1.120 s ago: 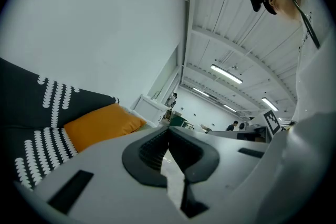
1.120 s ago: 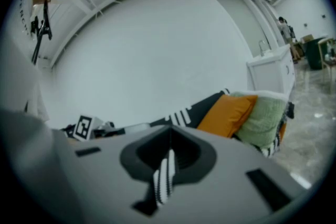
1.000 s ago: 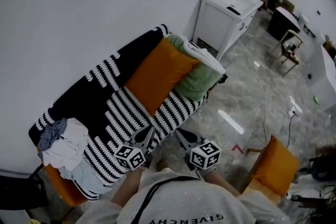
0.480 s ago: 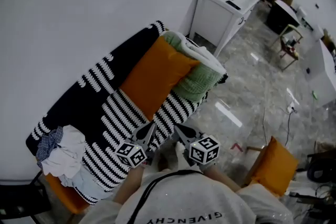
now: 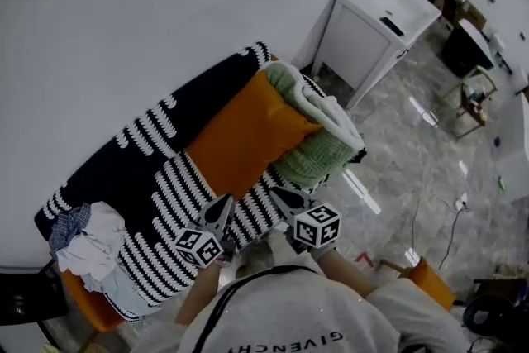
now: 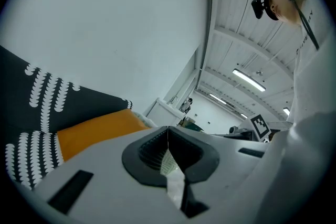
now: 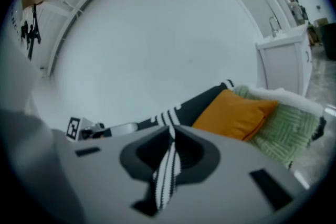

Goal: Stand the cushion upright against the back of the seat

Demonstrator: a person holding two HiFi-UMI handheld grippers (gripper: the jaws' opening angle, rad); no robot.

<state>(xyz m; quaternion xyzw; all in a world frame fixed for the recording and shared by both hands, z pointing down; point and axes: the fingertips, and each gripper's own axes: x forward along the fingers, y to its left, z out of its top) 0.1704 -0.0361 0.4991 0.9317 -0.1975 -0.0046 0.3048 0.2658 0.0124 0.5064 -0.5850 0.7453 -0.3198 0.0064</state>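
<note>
An orange cushion lies tilted across the seat and back of a sofa with a black-and-white striped cover. Its right end rests against a green folded blanket. My left gripper and right gripper are side by side at the sofa's front edge, both shut and holding nothing, short of the cushion. In the left gripper view the shut left gripper points past the orange cushion. The right gripper view has the right gripper with the orange cushion ahead to the right.
A pile of white and checked clothes sits on the sofa's left end. A white sink cabinet stands against the wall beyond the right end. An orange object lies on the marble floor at lower right.
Both grippers have moved in toward the sofa's front edge and the cushion, still shut. The view has swung, so the sofa now sits a little more to the right.
</note>
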